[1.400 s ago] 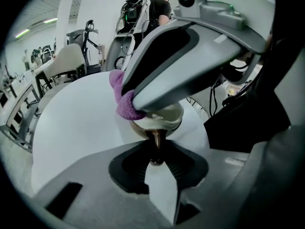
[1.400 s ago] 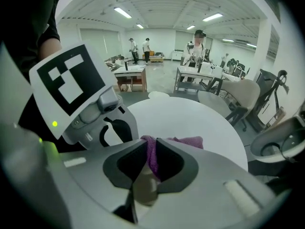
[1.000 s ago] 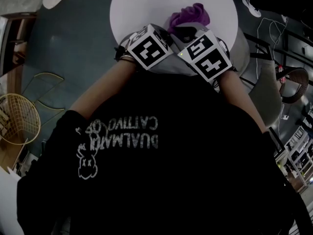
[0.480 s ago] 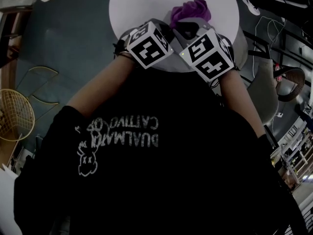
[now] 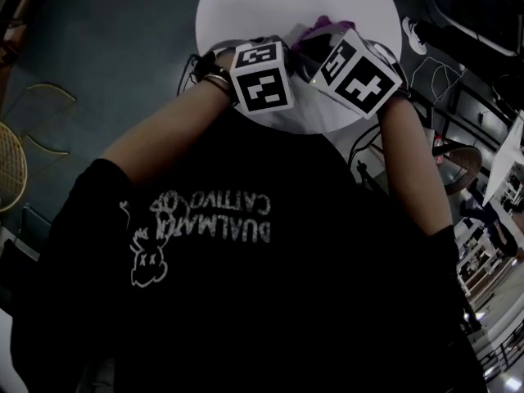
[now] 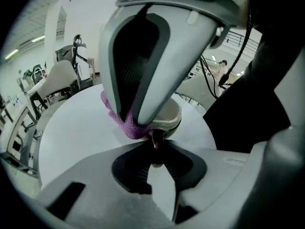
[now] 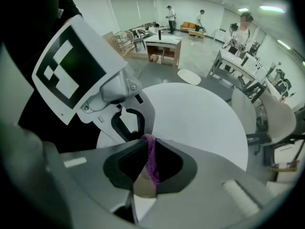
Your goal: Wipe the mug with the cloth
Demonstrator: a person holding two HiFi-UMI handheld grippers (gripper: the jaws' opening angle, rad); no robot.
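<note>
A cream mug (image 6: 169, 119) stands on the round white table (image 5: 270, 6) near its front edge. My left gripper (image 6: 155, 145) is closing, its jaw tips pinching a thin brown edge of the mug. My right gripper (image 7: 150, 165) is shut on the purple cloth (image 7: 151, 156), and in the left gripper view its big grey fingers (image 6: 157, 56) press the cloth (image 6: 126, 125) against the mug's side. In the head view both marker cubes (image 5: 263, 77) (image 5: 357, 73) sit side by side, hiding the mug; only a scrap of cloth (image 5: 323, 24) shows.
The table's far half is bare white (image 7: 200, 113). A grey chair (image 7: 281, 120) stands at its right and a wicker chair (image 5: 6, 164) on the floor at the left. Desks, chairs and people fill the room behind. The person's dark shirt fills the lower head view.
Both grippers have turned and drawn closer together over the table's front edge. The purple cloth, earlier a visible bunch beyond them, is now mostly hidden behind the cubes.
</note>
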